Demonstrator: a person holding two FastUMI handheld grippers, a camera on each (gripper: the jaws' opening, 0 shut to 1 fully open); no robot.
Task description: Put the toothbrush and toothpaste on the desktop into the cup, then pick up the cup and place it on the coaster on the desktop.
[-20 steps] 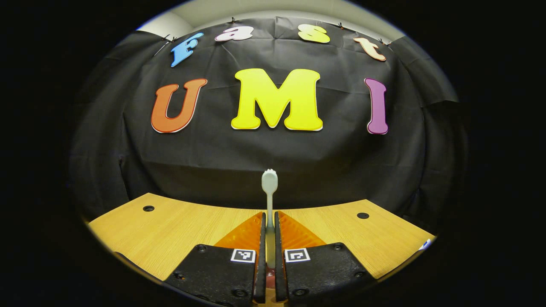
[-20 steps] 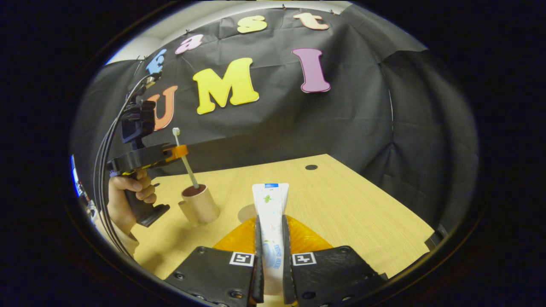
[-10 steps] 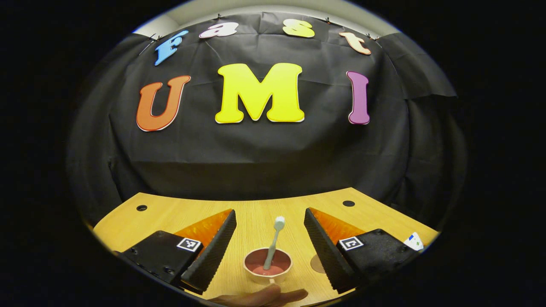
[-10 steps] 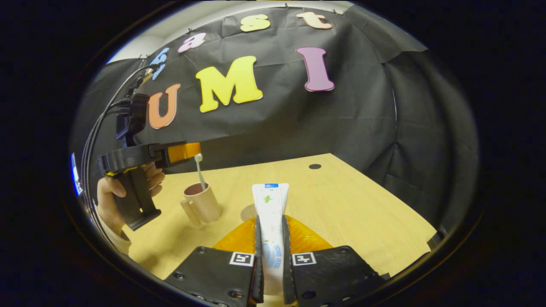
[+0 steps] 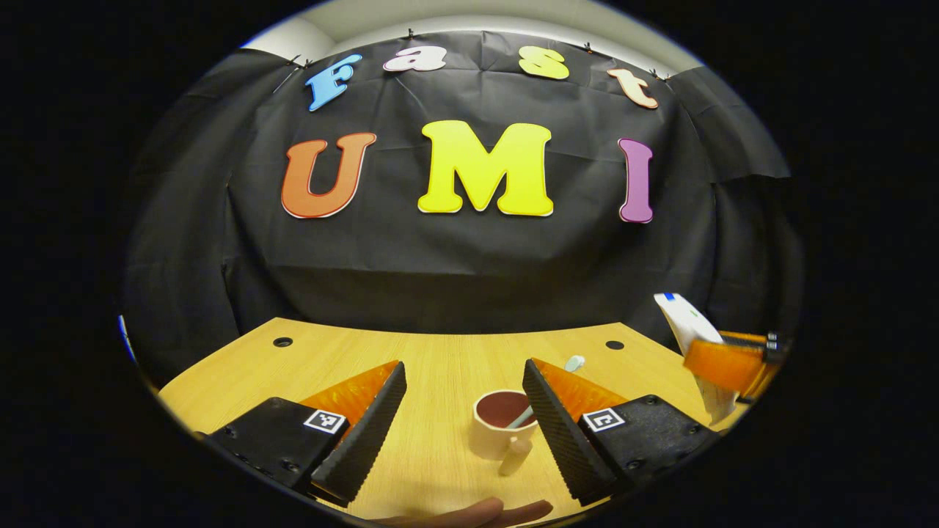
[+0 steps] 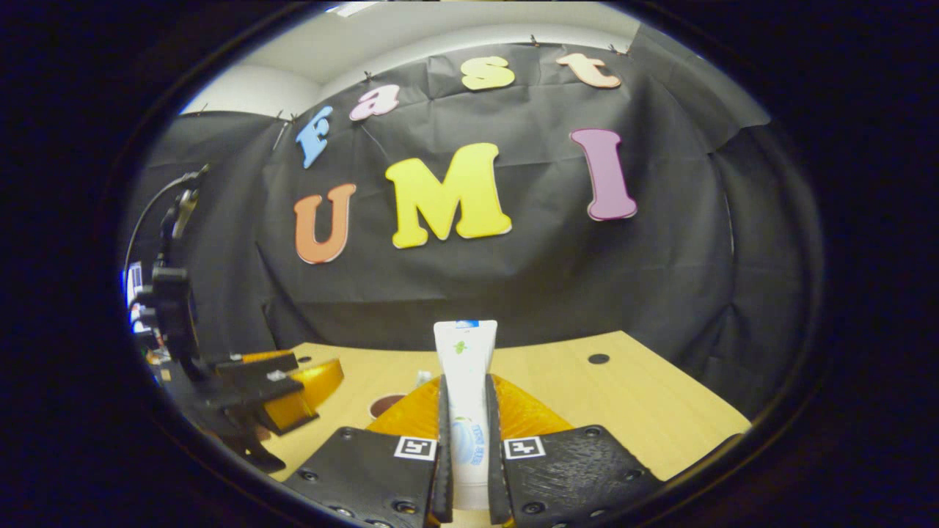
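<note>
In the left gripper view, a fingertip (image 5: 477,511) shows at the very bottom edge. Just above it the left hand-held gripper (image 5: 463,374) stands with its jaws spread wide and nothing between them. Between and slightly beyond its fingers, closer to the right-hand finger, the cup (image 5: 501,433) stands upright on the wooden counter (image 5: 440,359), its handle turned toward the camera. The toothbrush (image 5: 546,390) leans inside the cup, its head slanting up and to the right past the rim, partly hidden behind the gripper's finger. Farther off at the right edge, the right hand-held gripper (image 5: 722,364) appears with the toothpaste (image 5: 686,317) tube poking up out of it, well apart from the cup. Two dark round holes sit near the back of the counter, and the black cloth wall rises behind.

In the right gripper view, the right hand-held gripper (image 6: 465,389) is closed narrowly on the toothpaste (image 6: 465,367), both fingers pressing its sides, the tube pointing straight ahead with its flat end foremost. Just past the fingers on the left, a part of the cup's (image 6: 386,405) dark mouth shows, with the pale toothbrush (image 6: 422,378) head above it. Further left the left hand-held gripper (image 6: 293,389) hangs over the counter (image 6: 645,396), cables rising from its body.
</note>
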